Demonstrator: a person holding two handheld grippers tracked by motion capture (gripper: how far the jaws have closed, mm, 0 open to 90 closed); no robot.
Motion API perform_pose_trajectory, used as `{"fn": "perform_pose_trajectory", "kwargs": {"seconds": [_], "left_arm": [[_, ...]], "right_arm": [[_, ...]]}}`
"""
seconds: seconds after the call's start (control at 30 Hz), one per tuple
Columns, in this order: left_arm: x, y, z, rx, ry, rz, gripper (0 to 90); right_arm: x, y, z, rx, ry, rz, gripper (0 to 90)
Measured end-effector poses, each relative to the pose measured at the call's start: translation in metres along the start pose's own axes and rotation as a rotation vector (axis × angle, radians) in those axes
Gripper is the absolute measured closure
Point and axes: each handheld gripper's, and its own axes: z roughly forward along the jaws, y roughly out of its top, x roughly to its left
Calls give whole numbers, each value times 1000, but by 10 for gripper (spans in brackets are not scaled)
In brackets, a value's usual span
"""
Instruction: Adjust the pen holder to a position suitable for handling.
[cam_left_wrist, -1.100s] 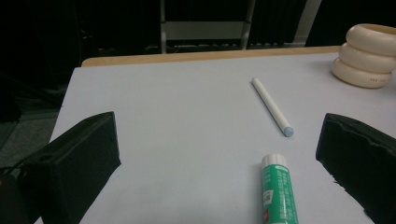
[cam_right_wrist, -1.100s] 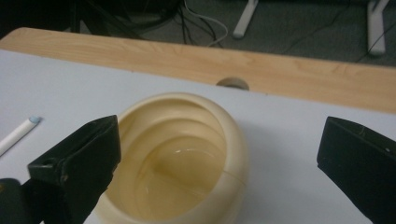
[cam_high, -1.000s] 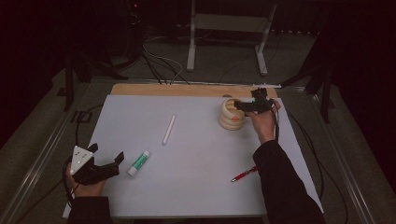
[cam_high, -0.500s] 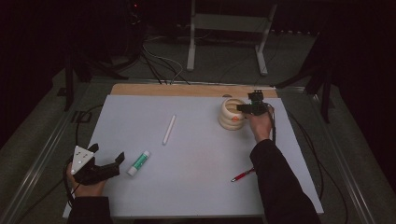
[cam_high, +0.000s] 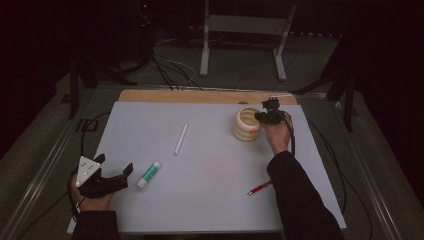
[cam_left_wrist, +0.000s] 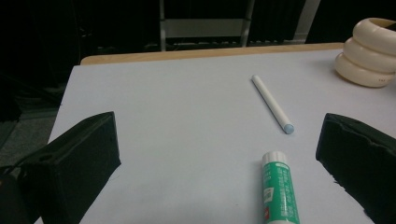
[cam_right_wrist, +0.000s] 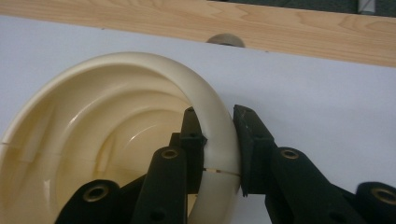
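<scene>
One rim now clamped, right gripper (cam_right_wrist: 216, 140), cream holder (cam_right_wrist: 116, 140)

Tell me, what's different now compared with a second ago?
The right tongs came down onto the cream ribbed cup, and their jaws now straddle its rim, one inside and one outside. The left tongs stayed open near the table's corner; glue stick, white pen and red pen lie where they were.

White stick (cam_high: 181, 138) near mid-table (cam_high: 210, 210), slanted, blue-tipped end toward the near edge. Green-and-white glue stick (cam_high: 149, 174) toward the near left corner, cap pointing at that edge. Red pen (cam_high: 259, 188) close to the near edge, right of centre. Metal stand (cam_high: 243, 30) on the floor beyond the far edge.
</scene>
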Motion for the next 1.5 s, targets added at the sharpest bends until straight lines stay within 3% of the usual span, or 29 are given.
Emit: {"fn": "perform_pose_trajectory", "kwargs": {"seconds": [0.23,0.33,0.7,0.83,0.93,0.97,1.07,1.27,1.5], "left_arm": [[0,0,0,0,1,-1,0],[-1,0,0,2,1,1,0],[0,0,2,9,4,6,0],[-1,0,3,11,3,7,0],[-1,0,3,12,2,9,0],[-1,0,3,12,2,8,0],[-1,0,3,13,1,9,0],[-1,-1,4,14,0,10,0],[-1,-1,4,15,1,11,0]], "right_arm": [[13,-1,-5,0,55,-23,754],[31,-1,-10,7,100,-72,754],[67,-4,-21,17,188,-153,754],[83,-7,-23,27,210,-187,754],[85,-8,-24,29,212,-191,754],[94,-9,-23,36,224,-206,754],[96,-10,-23,38,231,-210,754],[115,-14,-14,67,260,-224,753],[121,-17,-9,108,252,-236,753]]}}
